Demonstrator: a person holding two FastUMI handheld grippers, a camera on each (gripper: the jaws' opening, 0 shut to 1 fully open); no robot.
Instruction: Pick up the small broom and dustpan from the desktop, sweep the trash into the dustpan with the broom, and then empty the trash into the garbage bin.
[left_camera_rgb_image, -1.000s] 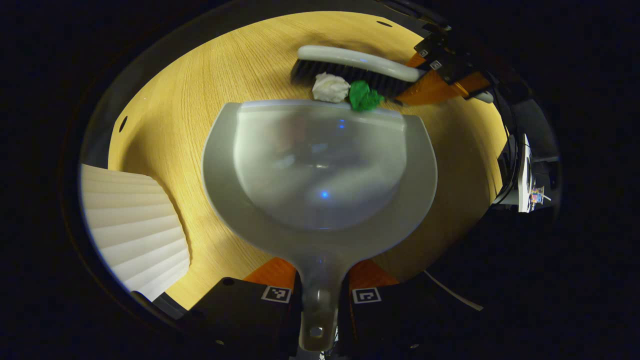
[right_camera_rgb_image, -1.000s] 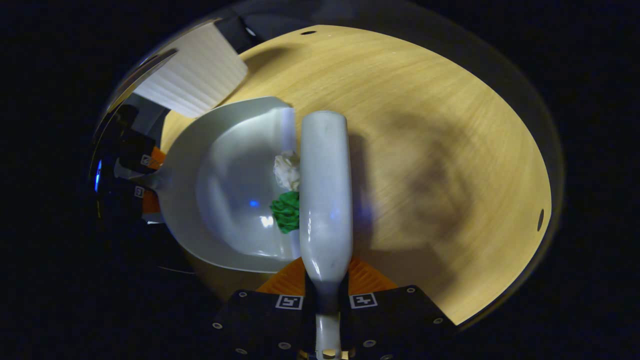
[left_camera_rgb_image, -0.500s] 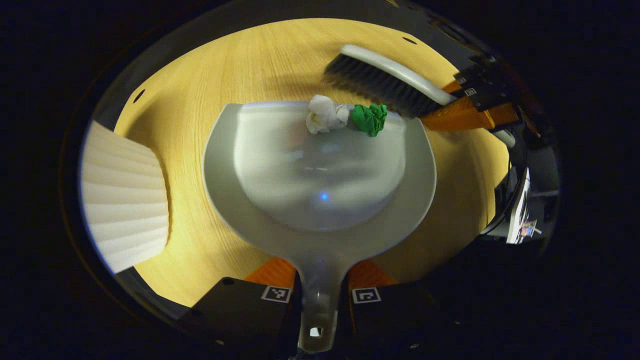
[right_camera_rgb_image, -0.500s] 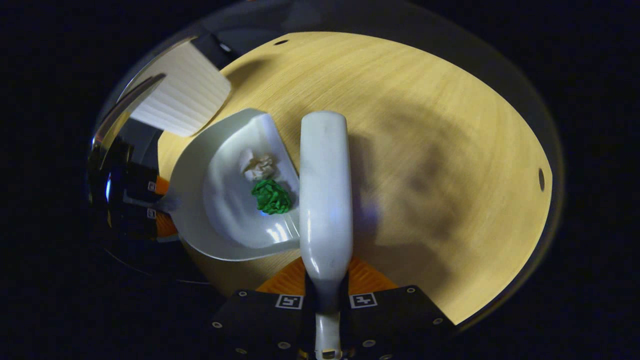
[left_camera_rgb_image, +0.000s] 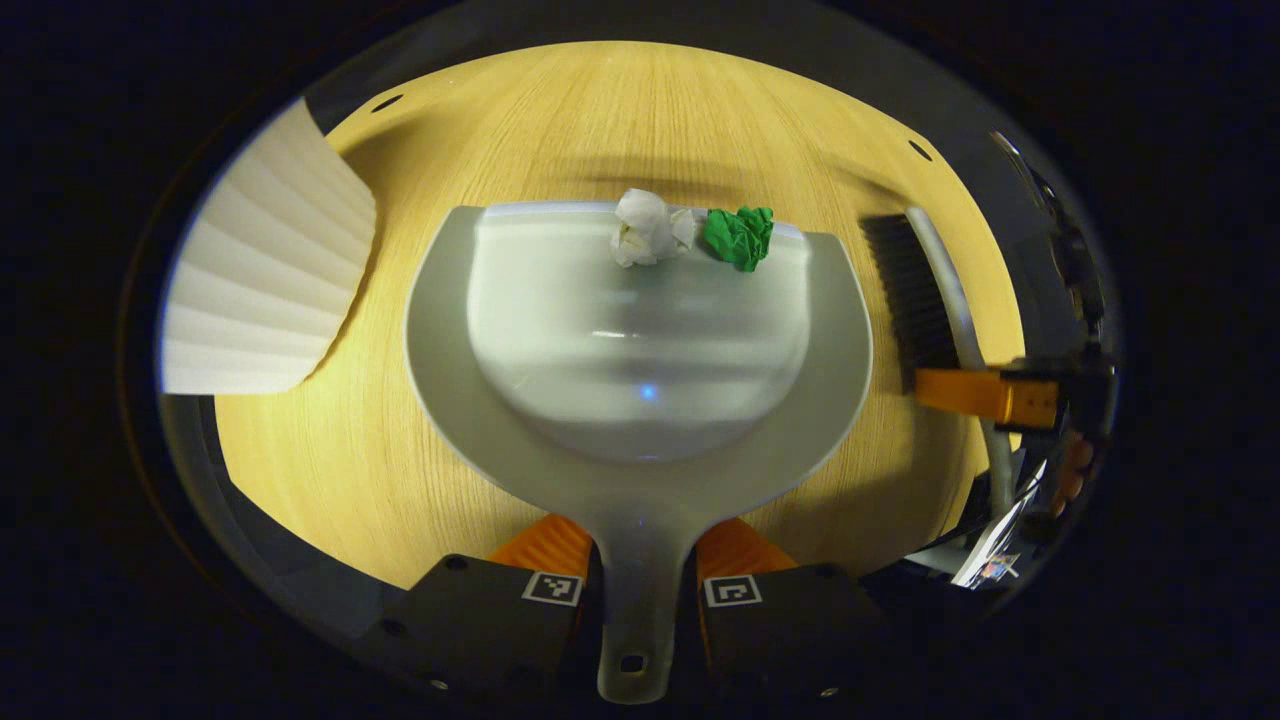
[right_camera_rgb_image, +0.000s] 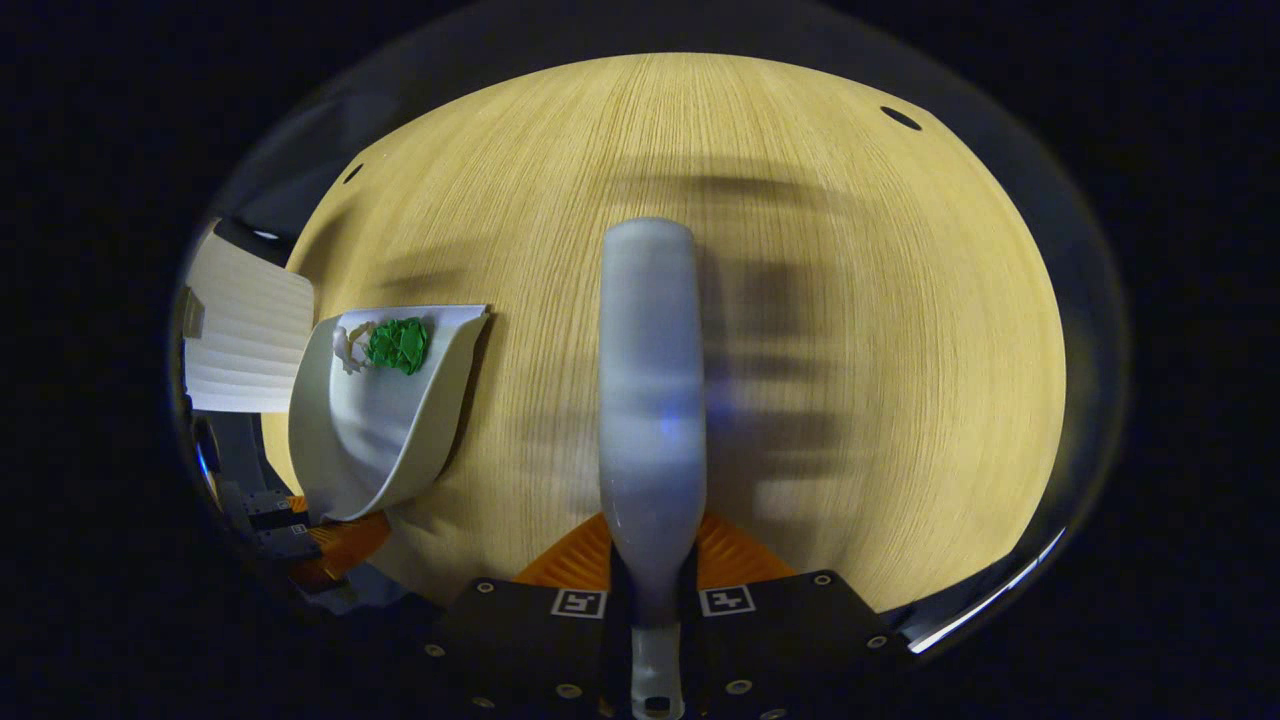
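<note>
Two paper wads, white (left_camera_rgb_image: 645, 227) and green (left_camera_rgb_image: 740, 236), lie at the dustpan's (left_camera_rgb_image: 520, 400) front lip. Left gripper (left_camera_rgb_image: 640, 590) clamps its handle; right gripper (right_camera_rgb_image: 655, 600) clamps the broom (right_camera_rgb_image: 650, 400), beside the dustpan, above the desk (right_camera_rgb_image: 850, 300).

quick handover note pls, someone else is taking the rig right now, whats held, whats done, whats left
Left claw: shut on the handle of the grey plastic dustpan.
Right claw: shut on the white-handled small broom, held off to the dustpan's side.
Done: white crumpled paper ball and green crumpled paper ball sit inside the dustpan near its front lip.
Left: tip them into the white ribbed garbage bin on the wooden desktop.
</note>
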